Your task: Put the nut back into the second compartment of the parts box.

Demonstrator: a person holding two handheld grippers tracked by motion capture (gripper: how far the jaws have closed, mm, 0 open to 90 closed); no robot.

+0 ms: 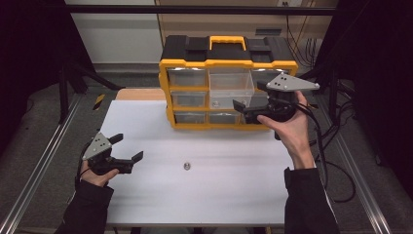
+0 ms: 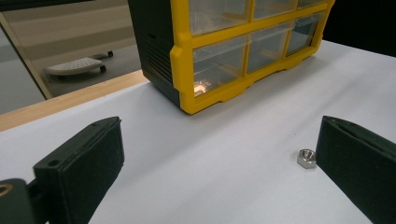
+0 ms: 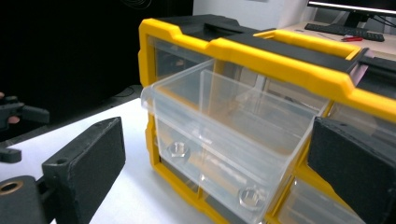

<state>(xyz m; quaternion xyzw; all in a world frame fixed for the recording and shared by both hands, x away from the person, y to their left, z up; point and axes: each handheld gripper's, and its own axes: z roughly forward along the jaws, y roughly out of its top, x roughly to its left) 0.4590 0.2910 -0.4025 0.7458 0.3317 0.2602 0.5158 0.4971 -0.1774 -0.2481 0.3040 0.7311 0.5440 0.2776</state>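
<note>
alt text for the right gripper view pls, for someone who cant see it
A clear plastic drawer stands pulled out of a yellow and black organizer, close in front of the right gripper, whose black jaws stand open on either side of it without touching. The organizer sits on a white table, and two hex nuts show through the clear plastic.

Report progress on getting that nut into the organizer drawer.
Done: the top middle drawer of the organizer stands pulled out. In hand: nothing; the right gripper sits open beside the drawer, the left gripper open near the nut. Left: picking up the nut from the table, dropping it in, and probably closing the drawer.
</note>
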